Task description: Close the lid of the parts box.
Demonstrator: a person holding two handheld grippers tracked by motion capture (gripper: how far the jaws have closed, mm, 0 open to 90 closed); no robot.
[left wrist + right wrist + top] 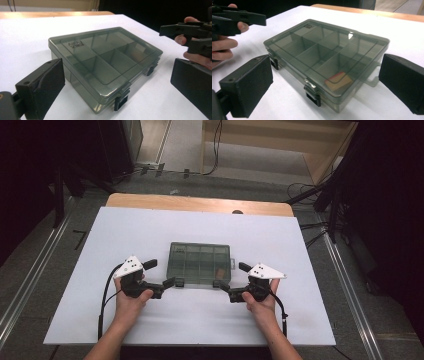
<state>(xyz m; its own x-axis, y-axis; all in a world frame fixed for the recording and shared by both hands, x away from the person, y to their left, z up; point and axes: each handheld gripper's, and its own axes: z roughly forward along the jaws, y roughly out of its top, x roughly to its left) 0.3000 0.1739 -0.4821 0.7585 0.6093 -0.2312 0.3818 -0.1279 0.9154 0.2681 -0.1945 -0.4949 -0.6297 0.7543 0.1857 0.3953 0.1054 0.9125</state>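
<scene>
Smoky compartment box (200, 264) sits frame centre on white tabletop (150, 230), lid shut, two black latches (121, 102) facing person.

Left gripper (162, 277) and right gripper (231, 280) flank near corners, jaws spread wide, holding nothing; likely lined up for latches.

Orange item (339, 80) inside one compartment.

Grey floor (45, 245), dark surroundings beyond table.
</scene>
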